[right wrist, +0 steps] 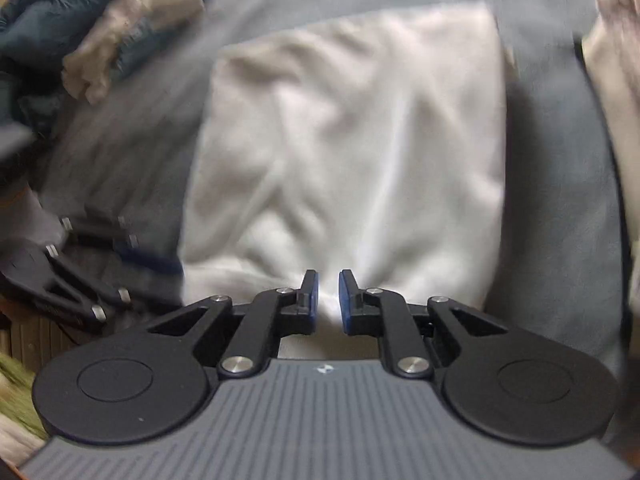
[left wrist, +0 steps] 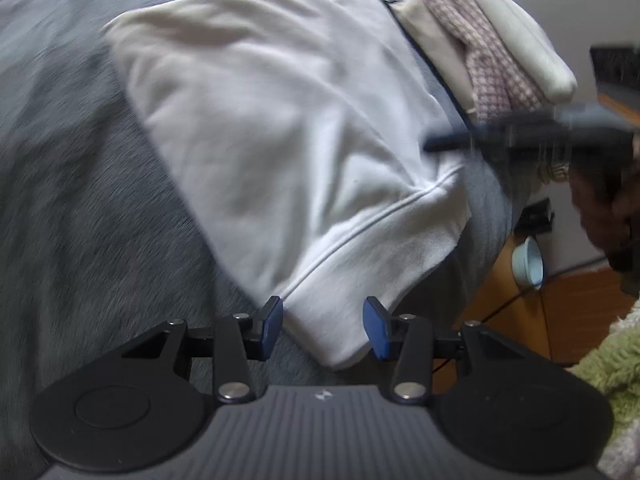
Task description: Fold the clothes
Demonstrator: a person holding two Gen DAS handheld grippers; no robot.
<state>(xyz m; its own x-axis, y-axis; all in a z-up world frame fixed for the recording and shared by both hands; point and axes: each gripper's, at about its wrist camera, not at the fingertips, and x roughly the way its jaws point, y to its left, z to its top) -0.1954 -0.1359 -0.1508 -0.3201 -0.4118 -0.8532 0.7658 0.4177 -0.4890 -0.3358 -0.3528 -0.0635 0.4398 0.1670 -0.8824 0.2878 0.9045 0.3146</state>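
From the left wrist view, the left gripper [left wrist: 323,328] hangs over the near corner of a folded white garment [left wrist: 280,132] lying on a grey blanket [left wrist: 72,184]; its jaws stand apart, the hem corner between them but not pinched. A pile of folded clothes [left wrist: 492,44] sits beyond the garment's far right edge, and a pale bowl [left wrist: 528,262] rests on the wooden floor [left wrist: 576,308] beside the bed. From the right wrist view, the right gripper [right wrist: 328,298] has its jaws nearly together at the garment's near edge, white cloth showing in the narrow gap; whether it is pinched I cannot tell. Crumpled clothes [right wrist: 100,40] lie at upper left.
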